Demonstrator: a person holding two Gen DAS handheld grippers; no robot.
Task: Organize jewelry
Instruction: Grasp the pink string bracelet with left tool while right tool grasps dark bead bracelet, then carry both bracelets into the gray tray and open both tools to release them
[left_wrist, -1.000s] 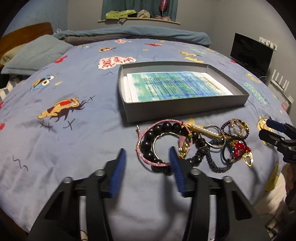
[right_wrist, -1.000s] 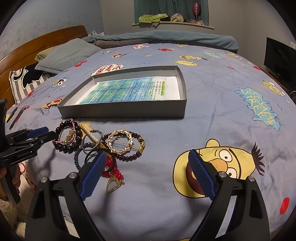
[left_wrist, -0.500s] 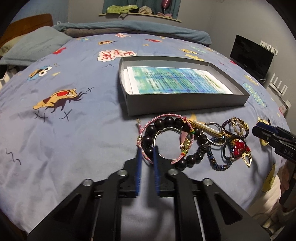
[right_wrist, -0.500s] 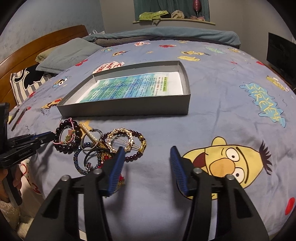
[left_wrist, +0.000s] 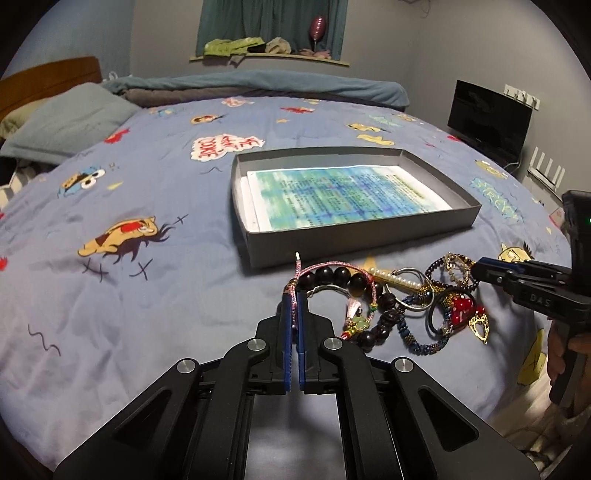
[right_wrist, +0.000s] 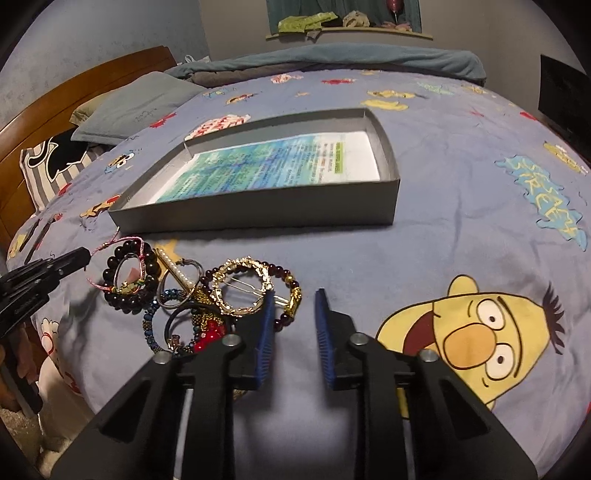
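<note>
The pink cord bracelet (left_wrist: 334, 266) lay at the left edge of the jewelry pile (left_wrist: 413, 306) on the bed (left_wrist: 110, 295), just in front of the grey box (left_wrist: 354, 240). Left claw (left_wrist: 294, 306) was pinched tight on it; right claw (right_wrist: 294, 314) hung partly open, empty. Looked like the pick-up step, so next it'd need lifting free without dragging the black bead bracelet (left_wrist: 354, 291) along.

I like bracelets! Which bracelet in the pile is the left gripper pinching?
The left gripper is pinching the thin pink woven cord bracelet. It is a braided string loop, unlike the big dark round-bead bracelet that it lies around.
</note>
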